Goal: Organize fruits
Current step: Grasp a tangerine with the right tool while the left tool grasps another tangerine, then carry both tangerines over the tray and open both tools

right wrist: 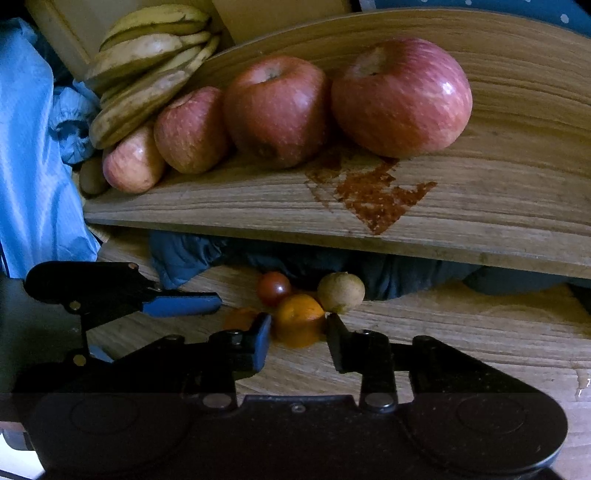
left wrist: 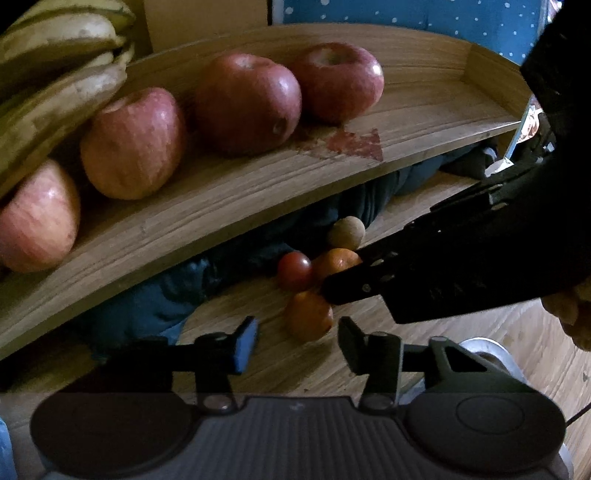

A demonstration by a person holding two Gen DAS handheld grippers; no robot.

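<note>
Wooden and pale-grained, the tray (right wrist: 480,206) is raised above the wooden tabletop (right wrist: 461,332) on a crumpled dark blue cloth (right wrist: 192,254), and carries a worn reddish patch on its bare floor. In it lie four red apples (right wrist: 402,98) in a row, the leftmost partly under a bunch of yellow-green bananas (right wrist: 147,48) that leans in from the tray's left end; the number of bananas cannot be told exactly. A small dull brown fruit (right wrist: 92,177) sits just off the tray's left edge. Bright blue fabric (right wrist: 29,147) fills the left side of the right wrist view, and a dotted blue surface (left wrist: 406,14) stands behind the tray. On the tabletop in front of the tray, just at the edge of the cloth, four small fruits are bunched together: two small oranges, one dark red round fruit (right wrist: 273,288) and one pale tan round fruit (right wrist: 341,291). The right gripper (right wrist: 298,332) has its fingers close on either side of one orange (right wrist: 299,319), which sits between the pads; actual contact cannot be told. The left gripper (left wrist: 297,341) is partly spread, its tips flanking the other orange (left wrist: 308,319) without clearly touching it. In the left wrist view the right gripper's dark finger reaches in across the cluster from the right. A round metal object (left wrist: 487,350) shows at that view's lower right.
</note>
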